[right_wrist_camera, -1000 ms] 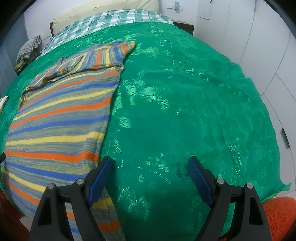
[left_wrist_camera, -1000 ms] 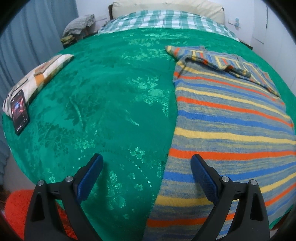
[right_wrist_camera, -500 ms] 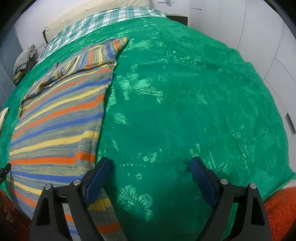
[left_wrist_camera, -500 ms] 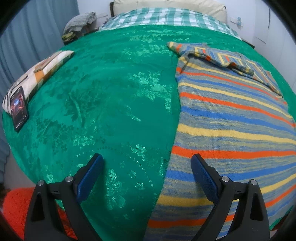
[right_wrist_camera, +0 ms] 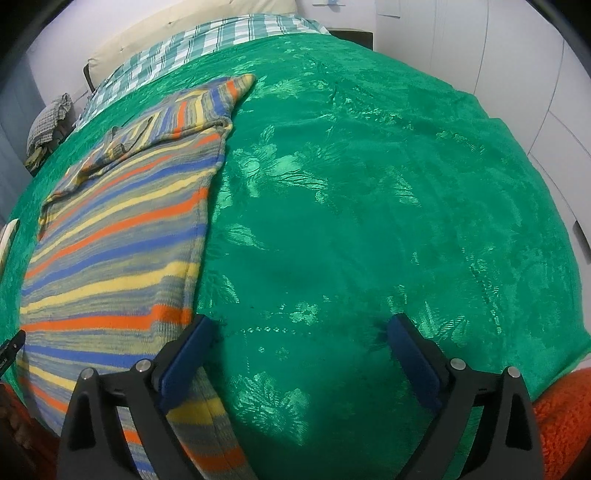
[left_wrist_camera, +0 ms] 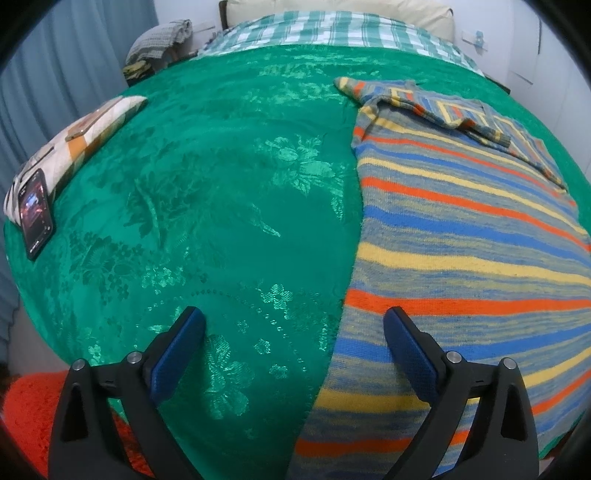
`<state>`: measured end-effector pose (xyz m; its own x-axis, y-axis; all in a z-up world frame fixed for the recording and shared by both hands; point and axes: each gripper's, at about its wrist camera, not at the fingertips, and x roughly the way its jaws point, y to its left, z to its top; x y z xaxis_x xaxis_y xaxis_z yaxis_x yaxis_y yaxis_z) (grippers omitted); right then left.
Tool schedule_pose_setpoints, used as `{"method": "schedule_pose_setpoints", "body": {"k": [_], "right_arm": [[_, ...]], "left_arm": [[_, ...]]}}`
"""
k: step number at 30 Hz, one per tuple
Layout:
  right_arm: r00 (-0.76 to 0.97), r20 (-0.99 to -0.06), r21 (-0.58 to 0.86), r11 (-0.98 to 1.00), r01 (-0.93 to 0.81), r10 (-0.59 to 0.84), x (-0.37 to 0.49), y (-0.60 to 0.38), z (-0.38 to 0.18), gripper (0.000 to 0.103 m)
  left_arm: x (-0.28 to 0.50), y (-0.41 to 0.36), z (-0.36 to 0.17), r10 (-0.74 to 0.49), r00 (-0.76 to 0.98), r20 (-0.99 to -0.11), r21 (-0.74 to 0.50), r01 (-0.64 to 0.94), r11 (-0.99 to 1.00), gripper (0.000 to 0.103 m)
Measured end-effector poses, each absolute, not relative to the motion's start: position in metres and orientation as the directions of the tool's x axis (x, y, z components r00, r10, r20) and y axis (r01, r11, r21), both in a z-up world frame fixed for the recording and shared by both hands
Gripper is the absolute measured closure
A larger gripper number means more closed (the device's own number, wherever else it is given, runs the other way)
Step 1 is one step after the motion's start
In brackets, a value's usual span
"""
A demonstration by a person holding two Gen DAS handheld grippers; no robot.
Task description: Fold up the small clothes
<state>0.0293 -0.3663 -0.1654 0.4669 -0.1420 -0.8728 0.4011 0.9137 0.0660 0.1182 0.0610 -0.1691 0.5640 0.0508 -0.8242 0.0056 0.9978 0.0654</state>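
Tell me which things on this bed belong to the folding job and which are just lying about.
For the job: striped sweater; left gripper and right gripper, both with jaws open and nothing between them.

Just lying about: phone; patterned pillow; checked cloth bundle; green bedspread.

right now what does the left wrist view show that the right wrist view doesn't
Only the left wrist view shows a phone lying by a patterned cushion at the bed's left edge, and a grey curtain.

Only the right wrist view shows white cupboard doors beside the bed.

Both show the striped sweater flat on the green bedspread, sleeve folded across its top, the checked sheet beyond, and an open gripper: the left gripper straddles the sweater's side edge, and the right gripper, jaws just opened wider, straddles the opposite edge.
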Motion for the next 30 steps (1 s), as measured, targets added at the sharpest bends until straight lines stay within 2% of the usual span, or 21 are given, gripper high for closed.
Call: {"method": "schedule_pose_setpoints", "body": {"k": [30], "right_arm": [[0.466, -0.873, 0.058, 0.915, 0.399, -0.147, 0.0312, -0.3644, -0.1668, 0.004]], "left_arm": [[0.1188, 0.062, -0.1704, 0.053, 0.563, -0.825, 0.068, 0.006, 0.998, 0.003]]}}
